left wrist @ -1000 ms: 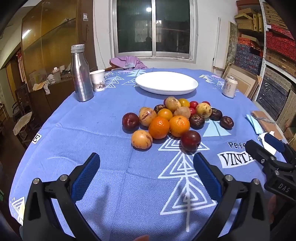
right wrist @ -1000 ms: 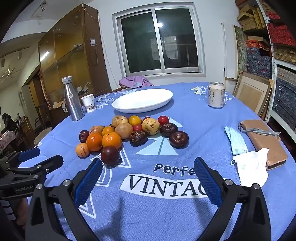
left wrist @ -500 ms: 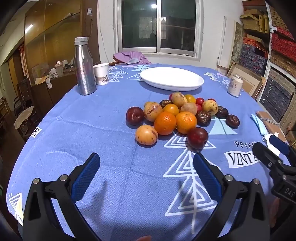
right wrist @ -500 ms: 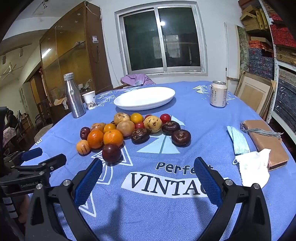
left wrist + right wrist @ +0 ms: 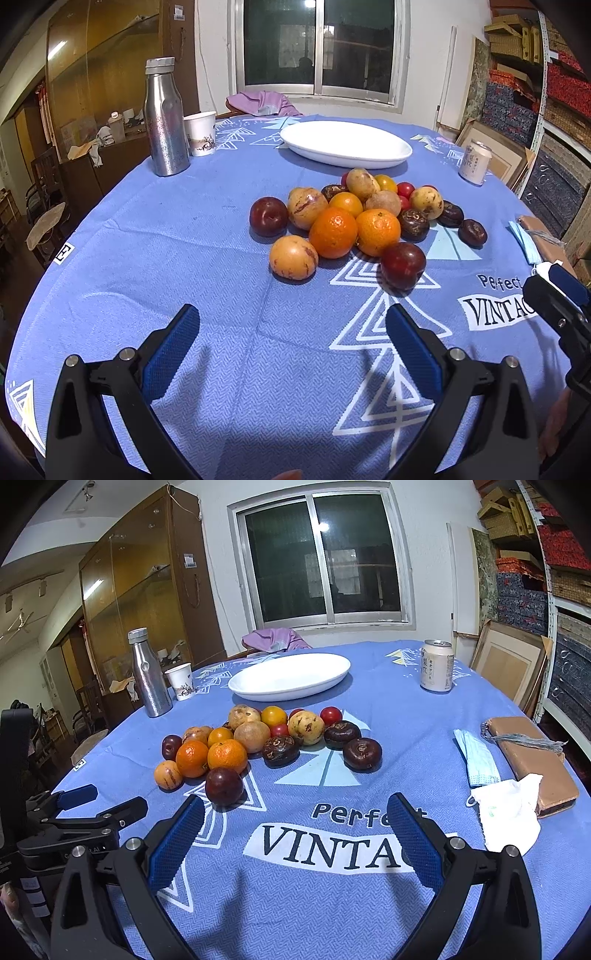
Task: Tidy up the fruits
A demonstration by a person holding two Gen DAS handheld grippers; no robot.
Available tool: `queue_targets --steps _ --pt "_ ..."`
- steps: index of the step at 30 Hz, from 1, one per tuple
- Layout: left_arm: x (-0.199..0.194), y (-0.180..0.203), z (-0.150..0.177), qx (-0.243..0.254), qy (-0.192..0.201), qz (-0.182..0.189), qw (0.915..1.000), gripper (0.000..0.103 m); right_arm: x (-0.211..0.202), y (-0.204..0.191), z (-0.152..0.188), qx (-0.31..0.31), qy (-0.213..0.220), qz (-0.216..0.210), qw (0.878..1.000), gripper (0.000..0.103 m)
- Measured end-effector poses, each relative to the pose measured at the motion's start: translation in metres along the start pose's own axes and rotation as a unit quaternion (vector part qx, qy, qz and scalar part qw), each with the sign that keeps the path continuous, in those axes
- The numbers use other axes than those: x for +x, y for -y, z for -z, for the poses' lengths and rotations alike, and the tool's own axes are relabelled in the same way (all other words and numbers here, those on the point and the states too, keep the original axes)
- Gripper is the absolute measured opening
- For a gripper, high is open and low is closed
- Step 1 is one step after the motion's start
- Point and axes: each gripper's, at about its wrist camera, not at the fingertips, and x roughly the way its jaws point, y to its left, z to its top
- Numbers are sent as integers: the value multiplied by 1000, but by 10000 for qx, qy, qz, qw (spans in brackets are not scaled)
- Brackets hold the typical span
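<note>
A pile of fruit (image 5: pixel 364 218) lies mid-table on the blue cloth: oranges (image 5: pixel 333 232), dark red plums (image 5: pixel 402 264), speckled yellow fruits (image 5: pixel 293 257), small red tomatoes and dark brown fruits (image 5: pixel 362 752). An empty white oval plate (image 5: pixel 345 144) sits just behind the pile; it also shows in the right wrist view (image 5: pixel 290 676). My left gripper (image 5: pixel 291 325) is open and empty, short of the pile. My right gripper (image 5: pixel 295 812) is open and empty over the printed lettering, the nearest plum (image 5: pixel 224 786) just ahead of its left finger.
A steel bottle (image 5: pixel 164 118) and a paper cup (image 5: pixel 200 133) stand at the back left. A drink can (image 5: pixel 436 665) stands at the back right. A face mask (image 5: pixel 476 757), a crumpled tissue (image 5: pixel 509 812) and a brown pouch (image 5: pixel 532 753) lie at the right edge.
Both grippers have moved forward toward the fruit pile, which looks nearer and larger. Both stay open and empty. No fruit has moved.
</note>
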Motion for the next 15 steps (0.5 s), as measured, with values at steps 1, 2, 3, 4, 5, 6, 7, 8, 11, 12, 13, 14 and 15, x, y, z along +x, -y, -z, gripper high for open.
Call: queue_targets --steps 1,2,3,4,5,6,7,8,11,12,13,14,15 --pt "0 0 0 7 -5 -1 10000 99 0 0 0 0 -2 0 10000 100" --pt "0 0 0 13 -7 -3 10000 99 0 0 0 1 2 -1 10000 100" --pt "0 1 0 19 -6 -4 10000 99 0 0 0 3 0 -1 10000 100" --pt "0 1 0 26 0 -9 10000 99 0 0 0 4 -1 -2 10000 100" --pt "0 1 1 31 8 -15 10000 99 0 0 0 4 -1 -2 10000 100" --pt "-1 2 1 37 20 -19 10000 99 1 0 0 6 -2 -3 10000 100" --pt "-1 2 1 41 26 -23 10000 99 0 0 0 4 -1 -1 10000 100" --pt "-1 2 1 45 29 -22 10000 99 0 0 0 4 2 -2 10000 100" --pt "-1 3 2 59 24 -21 10000 99 1 0 0 8 0 -3 10000 100" --pt "-1 3 2 63 19 -18 10000 99 1 0 0 8 0 -3 10000 100" --pt "-1 3 2 65 15 -14 10000 99 1 0 0 9 2 -4 10000 100" --pt "-1 2 2 64 17 -12 10000 99 1 -1 0 9 6 -5 10000 100" --pt "-1 2 2 62 18 -13 10000 99 1 0 0 8 4 -4 10000 100"
